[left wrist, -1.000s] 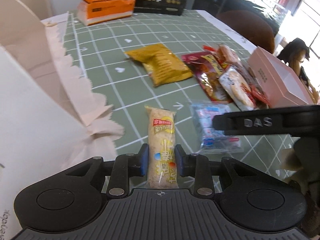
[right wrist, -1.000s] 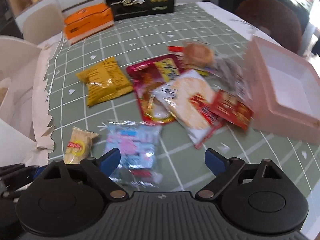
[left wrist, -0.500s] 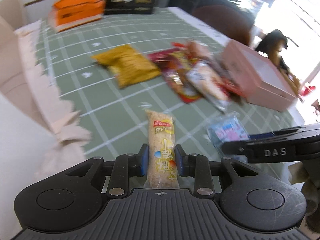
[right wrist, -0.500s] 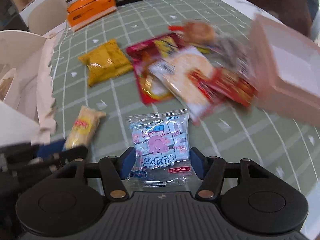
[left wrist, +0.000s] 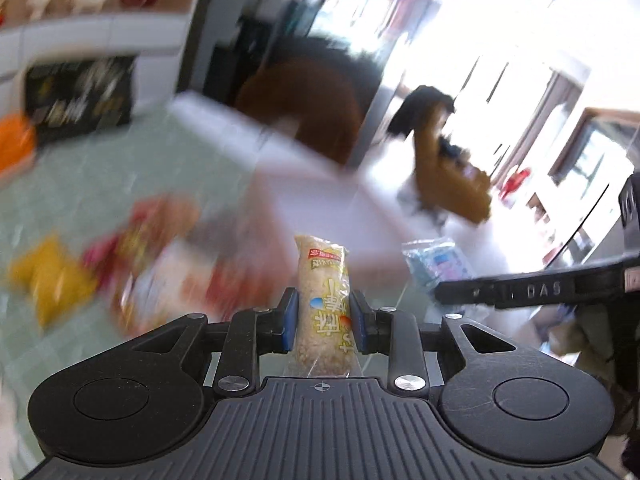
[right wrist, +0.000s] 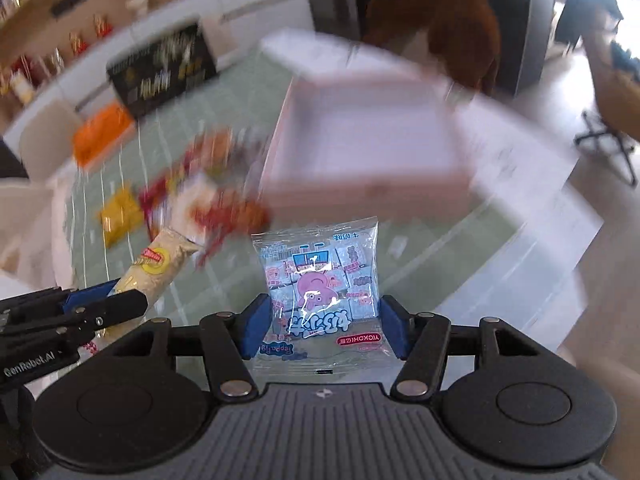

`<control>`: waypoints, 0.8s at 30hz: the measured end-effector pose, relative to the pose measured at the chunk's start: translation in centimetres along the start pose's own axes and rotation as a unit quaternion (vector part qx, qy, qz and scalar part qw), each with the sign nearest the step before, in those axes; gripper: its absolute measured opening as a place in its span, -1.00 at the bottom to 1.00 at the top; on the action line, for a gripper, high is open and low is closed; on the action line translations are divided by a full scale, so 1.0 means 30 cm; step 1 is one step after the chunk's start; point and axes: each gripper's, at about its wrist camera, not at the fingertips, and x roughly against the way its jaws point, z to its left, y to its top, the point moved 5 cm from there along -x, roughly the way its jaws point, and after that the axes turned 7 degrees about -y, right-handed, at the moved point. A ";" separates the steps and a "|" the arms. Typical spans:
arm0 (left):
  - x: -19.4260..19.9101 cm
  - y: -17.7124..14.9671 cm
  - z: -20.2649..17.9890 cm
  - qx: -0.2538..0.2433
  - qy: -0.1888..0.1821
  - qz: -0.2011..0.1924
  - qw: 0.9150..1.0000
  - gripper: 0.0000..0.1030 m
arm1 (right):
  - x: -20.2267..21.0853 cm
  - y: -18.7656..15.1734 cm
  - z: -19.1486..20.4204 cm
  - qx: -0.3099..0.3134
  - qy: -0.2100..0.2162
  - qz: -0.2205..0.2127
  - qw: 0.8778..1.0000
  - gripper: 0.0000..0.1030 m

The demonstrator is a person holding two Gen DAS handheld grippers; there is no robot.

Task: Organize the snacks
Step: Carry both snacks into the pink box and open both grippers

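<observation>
My left gripper (left wrist: 323,320) is shut on a long beige rice bar (left wrist: 324,280) and holds it in the air above the green checked table (left wrist: 80,200). My right gripper (right wrist: 320,328) is shut on a clear blue packet with a pink cartoon (right wrist: 320,276), also lifted. Both point toward the open pink box (right wrist: 360,192), which lies just beyond the held snacks. In the right wrist view the left gripper (right wrist: 120,300) with the rice bar (right wrist: 156,268) is at the lower left. The scene behind is blurred by motion.
A pile of red and white snack packets (right wrist: 208,200) and a yellow packet (right wrist: 120,216) lie left of the pink box. An orange box (right wrist: 102,136) and a black box (right wrist: 164,72) stand at the table's far end. A brown chair (right wrist: 440,40) is behind it.
The right gripper shut on the blue packet and lifted it. Both grippers rose and swung right toward the pink box, carrying their snacks off the table.
</observation>
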 end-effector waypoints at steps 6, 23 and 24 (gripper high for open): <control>-0.241 0.326 -0.032 -0.003 0.000 -0.034 0.999 -0.38 | 0.131 0.357 -0.107 -0.007 0.001 -0.097 0.995 0.15; -0.335 0.261 0.439 0.113 0.132 -0.031 0.984 -0.37 | -0.431 0.383 -0.227 -0.010 -0.029 0.002 1.000 0.50; -0.276 0.253 0.510 0.121 0.171 -0.039 0.977 -0.37 | -0.432 0.375 -0.231 -0.010 -0.027 0.006 1.000 0.50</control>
